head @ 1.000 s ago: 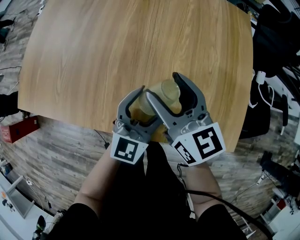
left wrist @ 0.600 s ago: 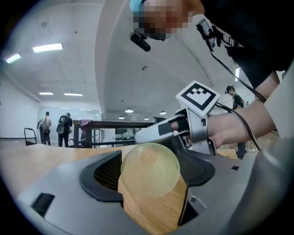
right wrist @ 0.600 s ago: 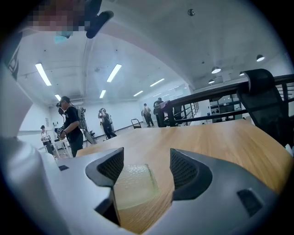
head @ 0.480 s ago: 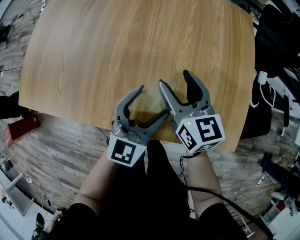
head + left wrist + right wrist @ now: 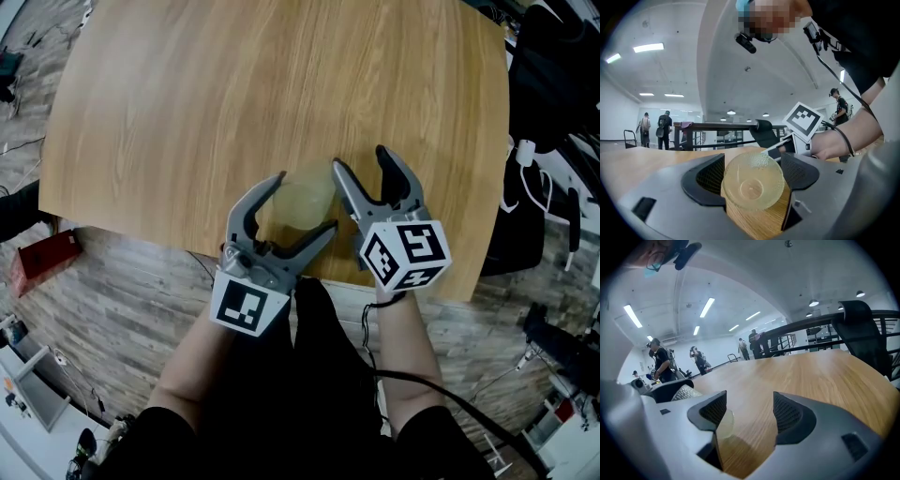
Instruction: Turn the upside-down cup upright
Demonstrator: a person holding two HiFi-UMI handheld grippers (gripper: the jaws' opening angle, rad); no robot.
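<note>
Place: an open lab or office hall.
Ceiling: strip lights are glowing, upper left.
People: others are standing about, far left.
Furniture: wooden table; office chair standing at right.
Floor: grey planks are running along the lower left.

Noted on the table, close to its near edge: cup, standing between the parted jaws of the left gripper, with the gripper's body behind it towards the person. Just right of the cup: right gripper, jaws parted over bare tabletop, the left jaw next to the cup's side. Beyond the far edge, a chair; on the floor left of the near corner, a box.
</note>
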